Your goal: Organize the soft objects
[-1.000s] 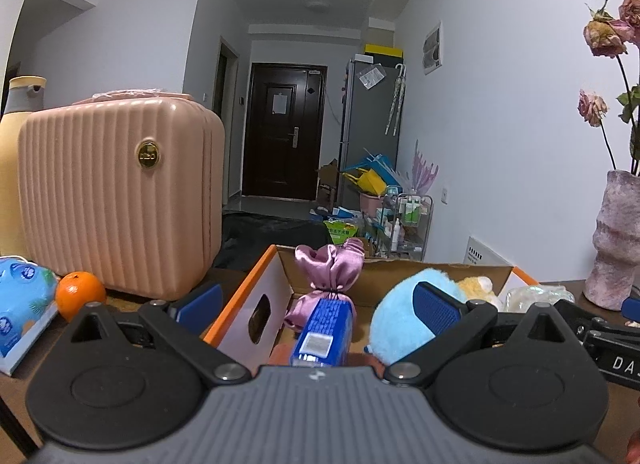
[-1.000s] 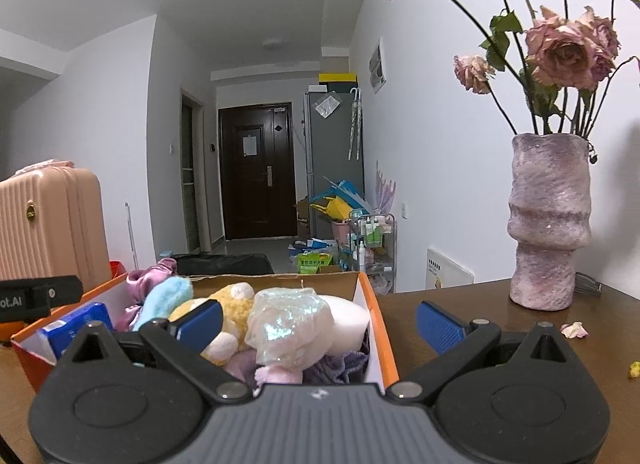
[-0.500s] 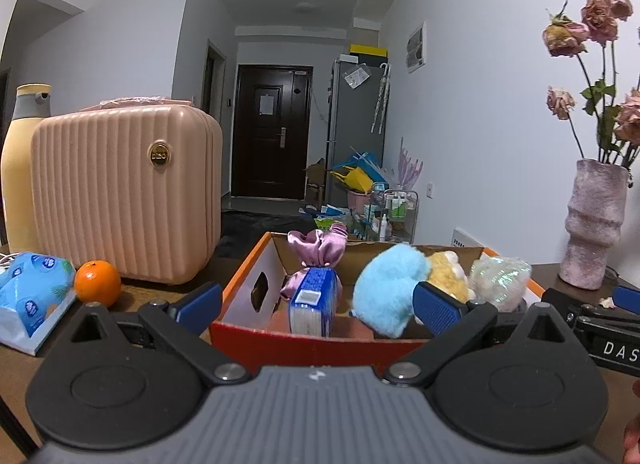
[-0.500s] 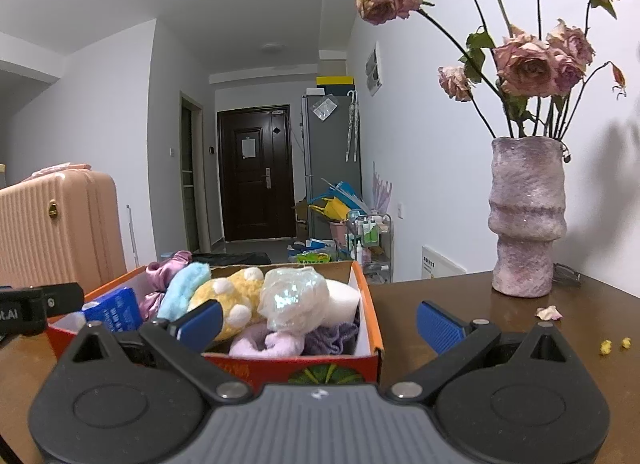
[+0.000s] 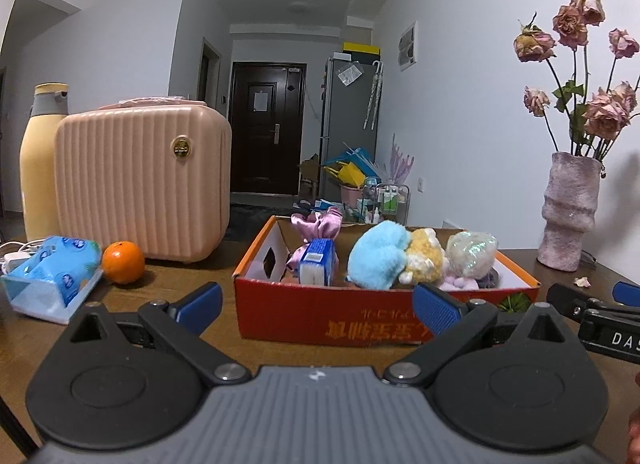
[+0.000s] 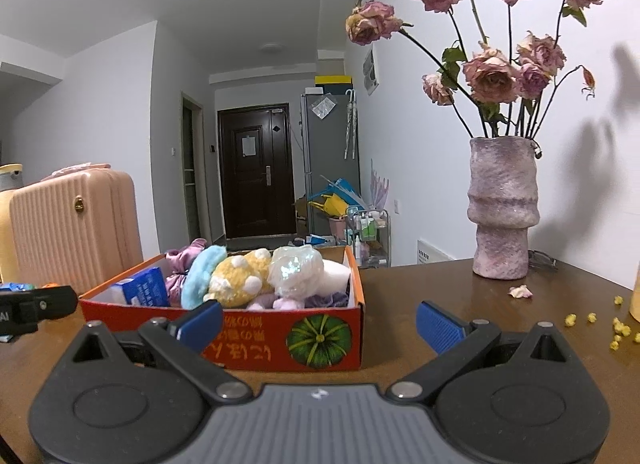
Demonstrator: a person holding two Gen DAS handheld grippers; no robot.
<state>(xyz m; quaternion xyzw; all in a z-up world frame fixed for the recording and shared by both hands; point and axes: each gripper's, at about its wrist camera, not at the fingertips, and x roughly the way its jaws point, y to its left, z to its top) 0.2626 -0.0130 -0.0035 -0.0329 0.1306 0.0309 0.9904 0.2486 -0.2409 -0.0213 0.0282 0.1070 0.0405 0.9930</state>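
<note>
The left gripper (image 5: 316, 304) hangs just above the wooden table (image 5: 168, 304) with its blue-padded fingers (image 5: 198, 302) spread wide and nothing between them. Just beyond it stands the red cardboard box (image 5: 380, 320), open-topped, with orange rims. Inside sit the soft objects: a pink satin bundle (image 5: 316, 223) at the far left, a blue tissue pack (image 5: 318, 266) upright in front of it, a fluffy blue plush (image 5: 378, 256) in the middle, a yellow plush (image 5: 426, 254) to its right, and an iridescent white ball (image 5: 472, 254) further right. The right gripper (image 6: 318, 322) is likewise spread apart and empty, near the right end of the same box, whose near face shows a green pumpkin print (image 6: 319, 338). Left of the box lie an orange (image 5: 123, 262) and a blue wipes packet (image 5: 52, 276), with a pink ribbed case (image 5: 140, 183) behind them and a yellow bottle (image 5: 38, 159) at the far left. At the right a mauve vase (image 6: 502, 207) of dried roses (image 6: 488, 73) stands on the table, a fallen petal (image 6: 520, 292) and yellow crumbs (image 6: 592, 320) near it
</note>
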